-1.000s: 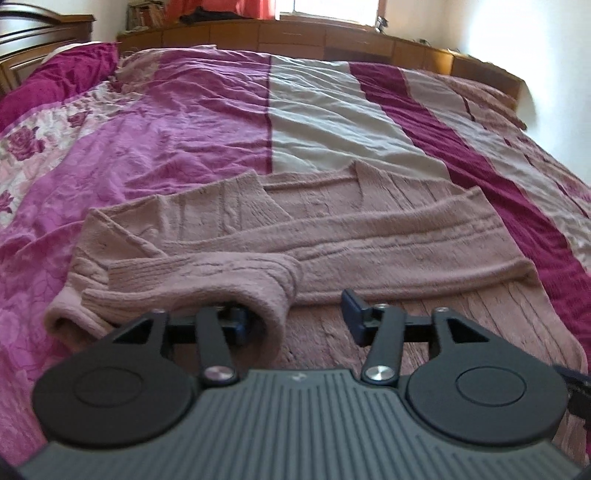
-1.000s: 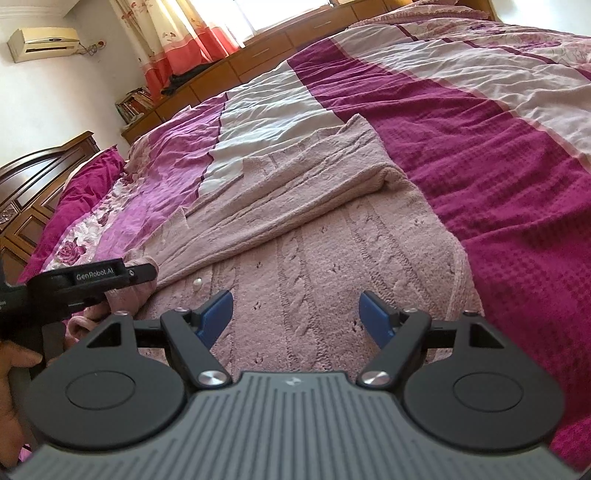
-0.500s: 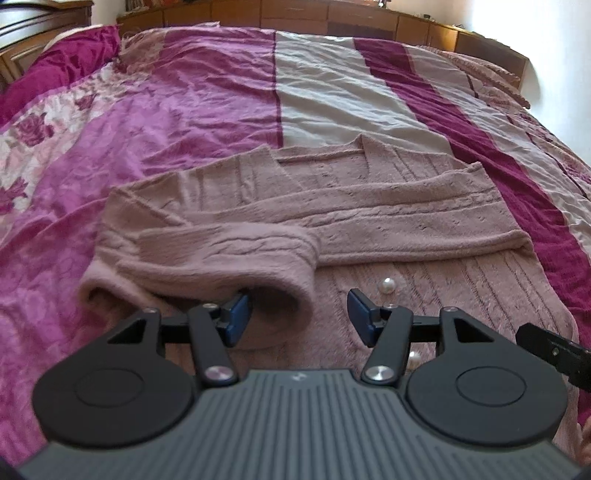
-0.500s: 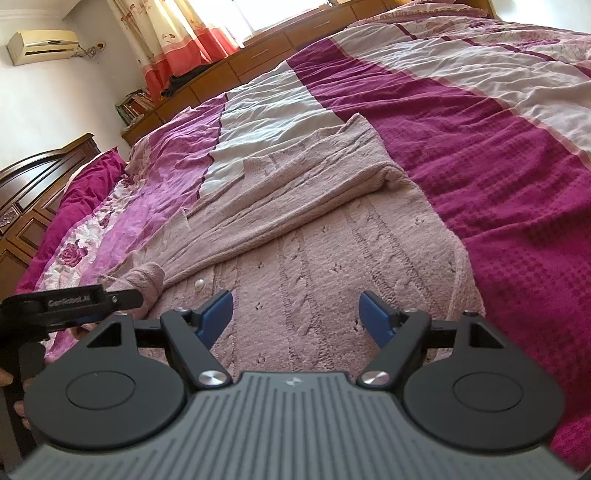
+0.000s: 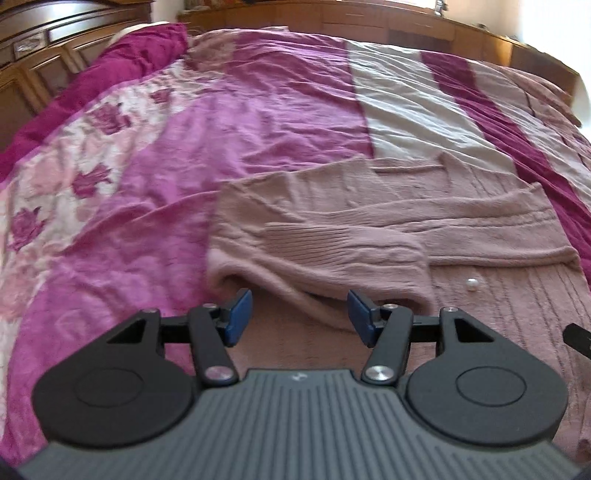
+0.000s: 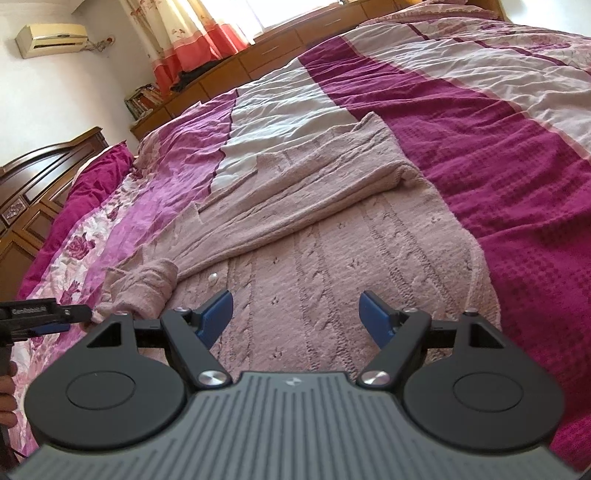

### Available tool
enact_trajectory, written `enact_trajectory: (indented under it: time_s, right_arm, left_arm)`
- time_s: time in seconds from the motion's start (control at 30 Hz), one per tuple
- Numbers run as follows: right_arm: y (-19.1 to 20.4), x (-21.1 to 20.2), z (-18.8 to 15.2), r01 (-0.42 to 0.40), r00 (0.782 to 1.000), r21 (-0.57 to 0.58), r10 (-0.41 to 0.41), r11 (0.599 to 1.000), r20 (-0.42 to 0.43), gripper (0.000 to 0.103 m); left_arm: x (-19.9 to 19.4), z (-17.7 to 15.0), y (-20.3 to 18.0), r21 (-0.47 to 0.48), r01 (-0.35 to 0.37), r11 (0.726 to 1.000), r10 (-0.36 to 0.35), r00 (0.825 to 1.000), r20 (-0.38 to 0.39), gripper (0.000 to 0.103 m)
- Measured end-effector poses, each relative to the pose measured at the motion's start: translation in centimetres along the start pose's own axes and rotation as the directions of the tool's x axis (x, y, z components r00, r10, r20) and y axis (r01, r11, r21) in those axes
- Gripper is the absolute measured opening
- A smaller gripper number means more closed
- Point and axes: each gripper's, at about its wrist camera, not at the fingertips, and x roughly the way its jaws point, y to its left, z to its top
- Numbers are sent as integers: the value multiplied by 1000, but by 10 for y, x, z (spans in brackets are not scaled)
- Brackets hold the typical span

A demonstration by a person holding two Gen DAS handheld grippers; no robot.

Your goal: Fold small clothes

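Note:
A dusty-pink knitted cardigan (image 5: 424, 221) lies flat on the bed, both sleeves folded across its front. The nearer sleeve (image 5: 343, 254) ends in a ribbed cuff just beyond my left gripper (image 5: 299, 314). That gripper is open and its blue pads press on nothing. My right gripper (image 6: 297, 314) hovers open over the cardigan's cable-knit body (image 6: 332, 266), holding nothing. The left gripper (image 6: 44, 314) shows at the left edge of the right wrist view, beside the bunched cuff (image 6: 147, 284). A pearl button (image 5: 472, 285) sits on the front panel.
The bedspread (image 5: 166, 184) is striped magenta, pink and cream, with a floral band at the left. A magenta pillow (image 5: 122, 70) leans on the wooden headboard (image 5: 48, 40). A low wooden cabinet (image 6: 295, 33) runs along the far wall under curtains. A person's hand (image 6: 7, 384) holds the left gripper's handle.
My left gripper let the sleeve cuff go and drew back and left, away from it. The sleeve stays folded across the cardigan. The right gripper has not moved.

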Motion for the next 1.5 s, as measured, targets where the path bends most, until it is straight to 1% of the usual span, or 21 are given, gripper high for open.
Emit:
enact_trajectory:
  time_s: [0.17,0.27,0.4,0.57,0.63,0.77,0.93,1.03,1.13,1.2,1.3,1.33,1.37,1.4,1.43,1.47,1.5]
  right_arm:
    - [5,2,-2,-9,1000,-10,9,1000,-9,81]
    - [7,5,0,-24,1000,-7,24,1000,-19,81]
    - [13,12,7,-49,998,-6,49,999,-40,81]
    - [23,30,18,-105,989,55,110,993,-97,81]
    - [31,39,22,-131,982,77,140,988,-127,81]
    - [53,60,27,-189,959,105,207,976,-196,81]
    - [88,86,34,-243,932,98,260,965,-254,81]
    - [104,102,37,-256,920,90,271,963,-284,81]
    - [113,118,38,-246,914,95,264,964,-309,81]
    - [117,132,38,-239,904,107,262,965,-338,81]
    - [122,150,35,-239,881,130,271,962,-387,80]
    - [124,155,35,-238,877,136,273,962,-396,79]
    - [126,159,35,-240,874,136,275,961,-401,73]
    - [129,162,36,-242,872,129,274,962,-405,64]
    - [132,165,37,-241,870,122,270,963,-412,60]
    - [135,167,39,-237,873,109,261,965,-413,48]
    - [139,168,41,-230,879,84,244,970,-409,35]
  left_arm:
    - [4,-9,25,-59,-43,997,41,999,-28,59]
    - [8,-14,33,-92,-50,994,46,998,-46,59]
    - [13,-21,37,-95,-60,994,56,997,-53,59]
    - [18,-27,40,-91,-69,993,64,996,-56,59]
    - [19,-28,42,-89,-72,993,68,996,-51,59]
    - [19,-28,48,-96,-78,992,74,996,-47,59]
    - [19,-27,57,-117,-92,989,88,995,-39,59]
    - [22,-28,60,-128,-88,988,83,996,-42,59]
    - [26,-30,61,-136,-84,987,78,996,-46,59]
    - [28,-31,62,-142,-75,987,70,997,-42,59]
    - [30,-32,61,-143,-56,988,53,998,-27,59]
    - [31,-32,60,-141,-49,989,47,999,-18,59]
    - [32,-32,60,-140,-44,989,43,999,-12,59]
    - [33,-31,59,-141,-39,989,39,999,-7,59]
    - [35,-30,59,-145,-32,989,32,999,-2,59]
    - [37,-29,58,-149,-26,988,27,1000,3,59]
    - [40,-27,58,-157,-20,987,22,1000,7,59]
